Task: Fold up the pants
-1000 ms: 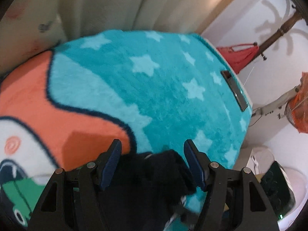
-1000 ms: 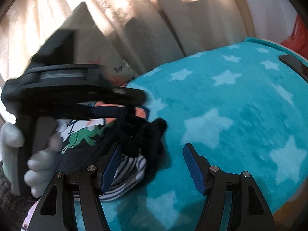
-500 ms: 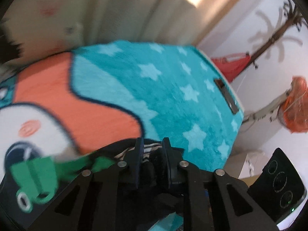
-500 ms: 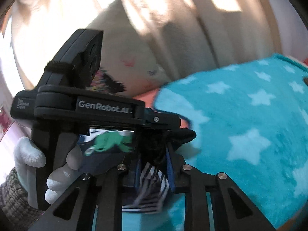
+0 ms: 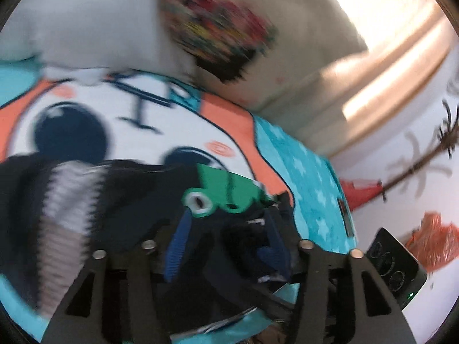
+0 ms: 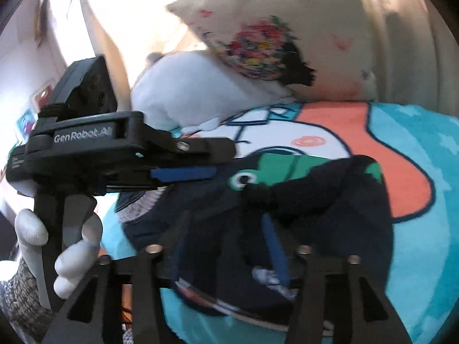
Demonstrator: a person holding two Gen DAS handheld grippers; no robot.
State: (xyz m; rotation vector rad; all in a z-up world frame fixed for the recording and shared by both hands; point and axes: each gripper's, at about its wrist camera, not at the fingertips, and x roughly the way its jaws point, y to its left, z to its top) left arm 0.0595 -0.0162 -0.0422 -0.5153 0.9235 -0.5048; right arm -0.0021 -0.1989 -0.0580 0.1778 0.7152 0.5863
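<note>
Two grippers, one garment. Dark pants [image 6: 301, 200] with green cartoon print and striped lining: bunched on a turquoise star blanket [image 6: 430, 200], near the pillows [image 6: 195, 91]. Left gripper [image 5: 226, 243]: jaws apart, dark fabric lying between the blue pads; grip uncertain through blur. Right gripper [image 6: 223, 246]: jaws apart over the pants. Gloved left hand [image 6: 57, 246] holds its handle at left.

One pair of dark pants [image 6: 287, 200] lay on one teal blanket [image 6: 424, 229]. Two grippers showed: the left gripper [image 6: 183, 172] and the right gripper [image 6: 226, 246]. Behind the blanket stood two pillows, one white [image 6: 183, 86], one floral [image 6: 258, 48].
</note>
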